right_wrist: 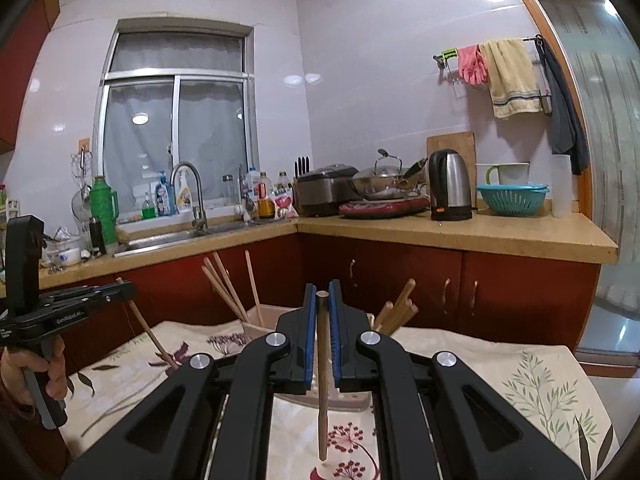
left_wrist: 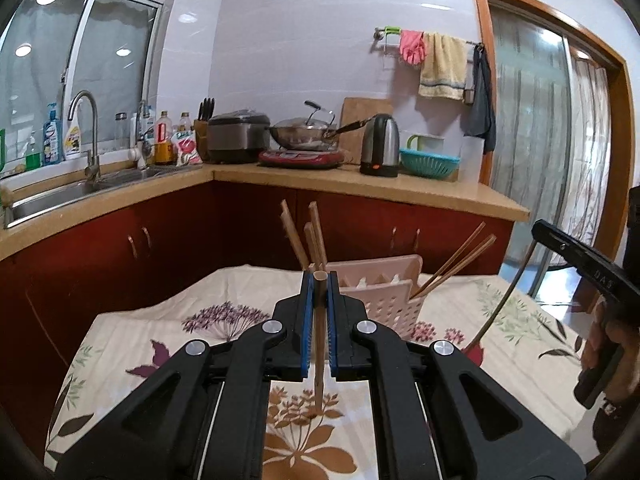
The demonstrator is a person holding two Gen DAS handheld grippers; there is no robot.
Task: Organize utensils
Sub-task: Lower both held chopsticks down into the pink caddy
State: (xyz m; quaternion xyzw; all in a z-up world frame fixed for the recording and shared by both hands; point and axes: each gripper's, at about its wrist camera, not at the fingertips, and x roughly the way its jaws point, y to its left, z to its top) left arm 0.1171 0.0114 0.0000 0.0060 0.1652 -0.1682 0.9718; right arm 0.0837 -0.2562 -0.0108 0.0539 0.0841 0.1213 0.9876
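Currently: left gripper (left_wrist: 319, 280) and right gripper (right_wrist: 322, 298) each clamp one upright chopstick (left_wrist: 319, 340) above the tablecloth (left_wrist: 120, 344), near the pink holder (left_wrist: 384, 300). Risk: narrow slots; a tilted stick jams or slips.

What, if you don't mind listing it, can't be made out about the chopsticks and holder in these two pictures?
- Holder, right wrist view: mostly hidden behind the right gripper; its compartments cannot be told.
- Left chopstick, left wrist view: its middle is covered by the left gripper's pads.
- Holder, left wrist view: its left part is behind the gripper, so the bases of the chopsticks standing there are unseen.
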